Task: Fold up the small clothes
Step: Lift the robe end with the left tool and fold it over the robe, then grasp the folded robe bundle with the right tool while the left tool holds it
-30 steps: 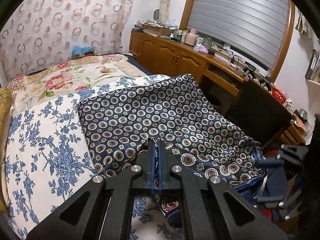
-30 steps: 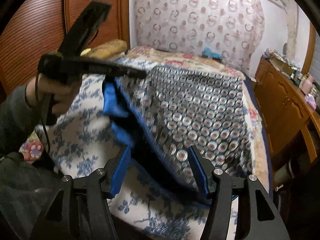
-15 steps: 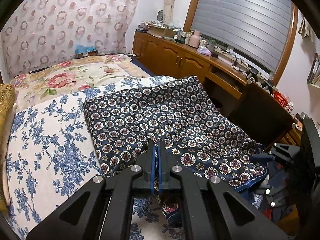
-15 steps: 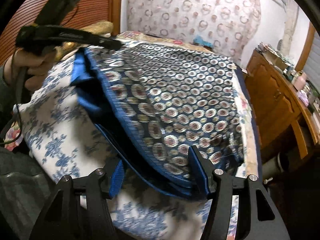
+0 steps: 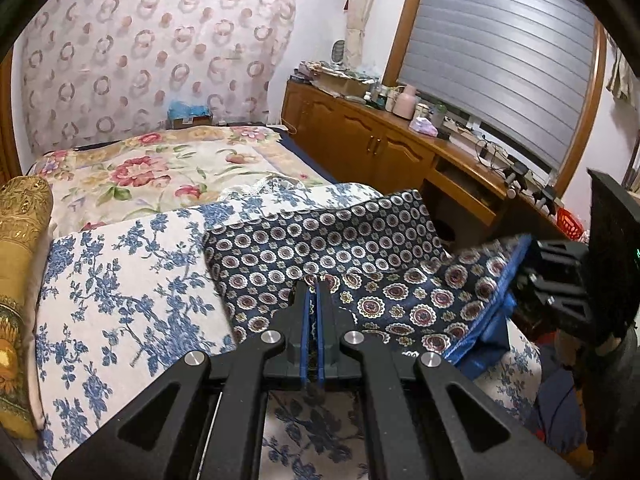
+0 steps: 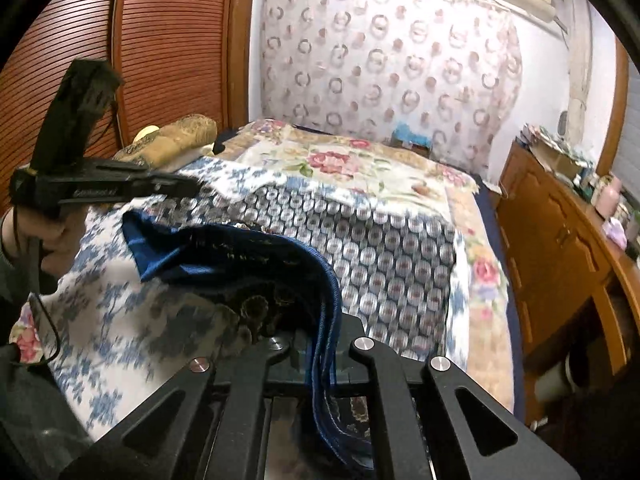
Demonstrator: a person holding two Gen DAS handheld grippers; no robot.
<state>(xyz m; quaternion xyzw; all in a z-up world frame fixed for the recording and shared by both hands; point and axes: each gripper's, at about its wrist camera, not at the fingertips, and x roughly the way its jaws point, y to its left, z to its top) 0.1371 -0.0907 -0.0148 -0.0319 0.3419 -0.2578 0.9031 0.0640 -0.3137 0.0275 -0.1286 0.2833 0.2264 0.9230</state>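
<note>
Bedroom, flowered bedspread (image 5: pixel 120 280): both the left gripper (image 5: pixel 312 300) and the right gripper (image 6: pixel 320 344), at three o'clock, clamp the thin, limp, probably slippery patterned shorts (image 5: pixel 340 248) by the waistband.

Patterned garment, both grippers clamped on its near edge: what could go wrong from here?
The right gripper pinches only the bunched blue hem of the patterned garment, so it might slip out. The far part hangs off the bed toward the wooden cabinet and may drag.

Bed (image 5: pixel 120 280): patterned garment (image 5: pixel 320 248), gold bolster (image 5: pixel 20 240), apparently.
</note>
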